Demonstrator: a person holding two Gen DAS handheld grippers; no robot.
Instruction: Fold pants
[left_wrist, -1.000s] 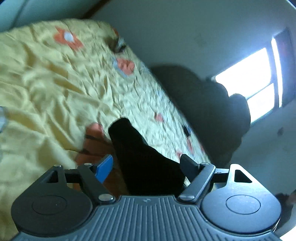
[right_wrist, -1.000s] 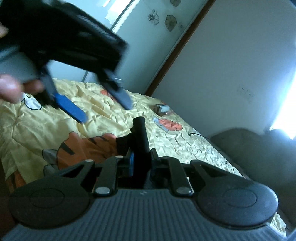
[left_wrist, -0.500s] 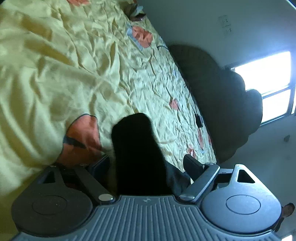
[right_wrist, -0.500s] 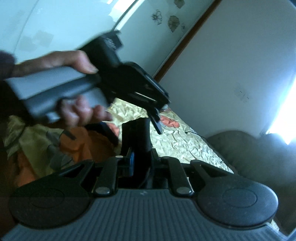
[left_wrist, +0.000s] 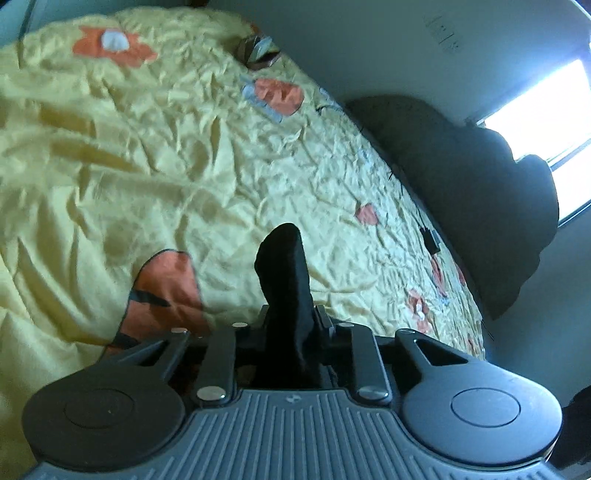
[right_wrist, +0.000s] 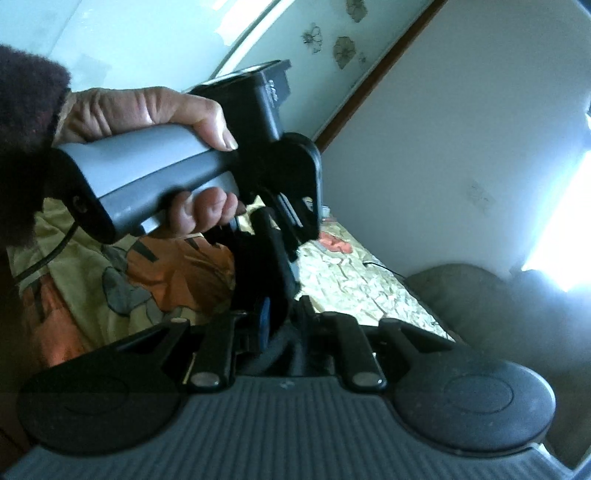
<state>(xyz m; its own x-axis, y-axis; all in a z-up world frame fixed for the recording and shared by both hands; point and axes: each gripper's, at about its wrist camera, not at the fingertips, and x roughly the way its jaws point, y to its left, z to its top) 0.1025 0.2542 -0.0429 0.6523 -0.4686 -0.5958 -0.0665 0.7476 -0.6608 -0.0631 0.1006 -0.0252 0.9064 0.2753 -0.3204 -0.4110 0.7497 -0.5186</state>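
Left wrist view, left tongs closing on a bunched fold of black pants held above the yellow bedspread, right tongs clamped tight on black pants, left hand gripping its handle close ahead.

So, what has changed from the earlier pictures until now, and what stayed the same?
The left gripper, wide open a second ago with the black pants between its fingers, is closing on that fabric. In the right wrist view it has moved in close to the right gripper. Unchanged: the right gripper stays shut on the pants, and the yellow bedspread lies as before.
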